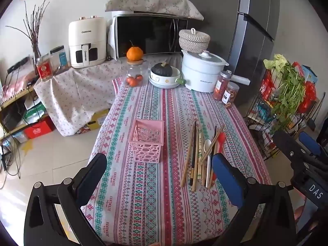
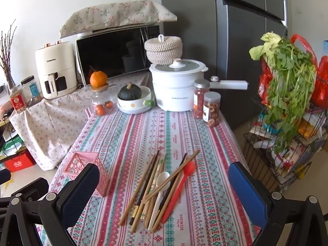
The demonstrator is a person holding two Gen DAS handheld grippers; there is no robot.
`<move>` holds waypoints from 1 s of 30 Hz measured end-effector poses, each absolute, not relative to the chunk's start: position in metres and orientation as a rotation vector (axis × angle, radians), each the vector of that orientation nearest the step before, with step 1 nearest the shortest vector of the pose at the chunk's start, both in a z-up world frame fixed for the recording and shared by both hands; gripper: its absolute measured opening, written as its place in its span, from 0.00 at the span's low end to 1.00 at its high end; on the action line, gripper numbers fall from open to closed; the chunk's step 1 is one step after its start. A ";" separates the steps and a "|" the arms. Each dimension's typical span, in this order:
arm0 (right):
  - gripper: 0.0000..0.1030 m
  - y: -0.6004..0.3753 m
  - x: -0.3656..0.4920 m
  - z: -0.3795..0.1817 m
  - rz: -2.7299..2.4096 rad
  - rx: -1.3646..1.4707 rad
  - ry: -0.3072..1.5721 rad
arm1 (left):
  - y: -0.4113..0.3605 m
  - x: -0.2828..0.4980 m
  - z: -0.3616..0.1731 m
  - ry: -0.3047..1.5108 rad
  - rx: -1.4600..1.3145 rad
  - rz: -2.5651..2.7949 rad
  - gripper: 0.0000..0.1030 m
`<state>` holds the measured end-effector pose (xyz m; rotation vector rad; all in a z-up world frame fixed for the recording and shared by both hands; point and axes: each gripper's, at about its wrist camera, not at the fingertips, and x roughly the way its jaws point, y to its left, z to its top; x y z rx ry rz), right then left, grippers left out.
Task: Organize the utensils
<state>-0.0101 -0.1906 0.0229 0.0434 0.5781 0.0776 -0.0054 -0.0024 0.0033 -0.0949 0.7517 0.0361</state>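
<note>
A grey refrigerator (image 2: 242, 41) fills the upper right of the right wrist view. To its left, along the back wall, a microwave (image 2: 116, 51) sits under a floral cloth, with a white air fryer (image 2: 55, 69) further left. A table under a striped patterned tablecloth (image 2: 143, 135) runs from the middle of the frame down to the bottom edge. At the right edge, a wire rack (image 2: 287, 153) holds leafy greens (image 2: 289, 78) and red bags.

At the far end of the table stand a white electric pot (image 2: 174, 90) with a woven basket (image 2: 163, 49) on its lid, two jars of snacks (image 2: 207, 104), a bowl holding a dark squash (image 2: 130, 93), and a glass jar (image 2: 101, 102) topped by an orange.

An empty pink lattice basket (image 1: 146, 141) stands upright at the centre of the left wrist view. To its right, apart from it, a loose pile of chopsticks (image 2: 147, 186), a white spoon (image 2: 161, 186) and a red spoon (image 2: 180, 186) lies on the cloth.

The left gripper (image 1: 160, 174) hangs above the near table edge, jaws spread wide and empty, the basket beyond the gap between them. The right gripper (image 2: 164, 186) is likewise wide open and empty, the utensil pile between its fingers, untouched.
</note>
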 end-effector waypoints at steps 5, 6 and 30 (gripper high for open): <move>1.00 -0.189 -0.010 0.023 0.078 0.043 0.579 | -0.002 -0.007 0.004 0.752 -0.094 0.029 1.00; 1.00 -0.189 -0.010 0.023 0.078 0.043 0.580 | -0.001 -0.006 0.005 0.756 -0.090 0.026 1.00; 1.00 -0.189 -0.009 0.022 0.077 0.044 0.581 | -0.003 -0.007 0.006 0.737 -0.073 0.030 1.00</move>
